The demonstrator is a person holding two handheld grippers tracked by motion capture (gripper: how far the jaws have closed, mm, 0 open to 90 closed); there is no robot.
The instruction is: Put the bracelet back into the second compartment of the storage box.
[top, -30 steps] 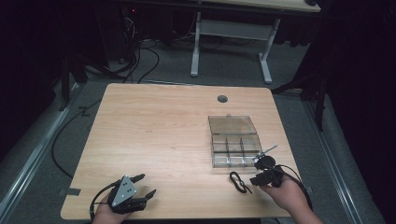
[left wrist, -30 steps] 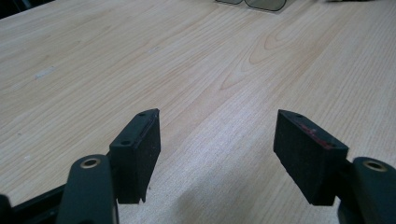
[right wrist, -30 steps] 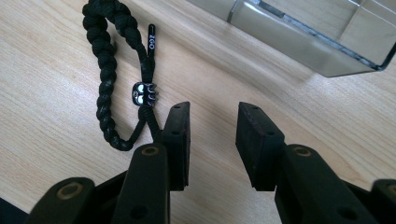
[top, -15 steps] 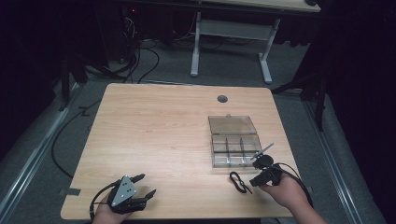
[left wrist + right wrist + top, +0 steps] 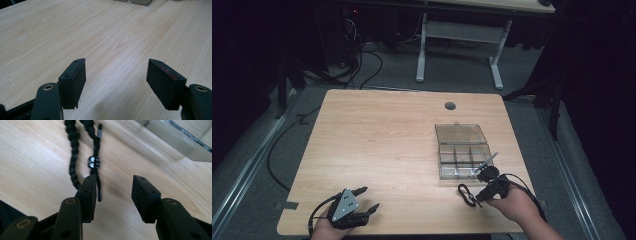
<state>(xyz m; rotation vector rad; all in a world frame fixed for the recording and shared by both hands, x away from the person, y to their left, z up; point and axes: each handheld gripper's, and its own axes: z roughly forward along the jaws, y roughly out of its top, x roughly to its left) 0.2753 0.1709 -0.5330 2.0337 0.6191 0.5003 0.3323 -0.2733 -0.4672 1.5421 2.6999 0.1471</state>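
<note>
A black beaded cord (image 5: 466,194) lies on the wooden table (image 5: 387,145) just in front of a clear compartment box (image 5: 462,161) with its lid folded back. My right gripper (image 5: 478,191) is open right beside the cord. In the right gripper view the cord (image 5: 72,165), with a small silver bead on its thin tail, lies at the left pad of my right gripper (image 5: 113,180); nothing sits between the jaws. My left gripper (image 5: 367,198) rests open near the table's front left edge, and in its own view the left gripper (image 5: 116,62) faces bare wood.
The box (image 5: 175,142) edge runs close past the right gripper's far right. A round cable hole (image 5: 450,106) is at the table's back. A second desk frame (image 5: 457,40) and floor cables (image 5: 357,65) lie beyond the table.
My right gripper has shifted slightly toward the near edge, closer to the cord. The left gripper has stayed put.
</note>
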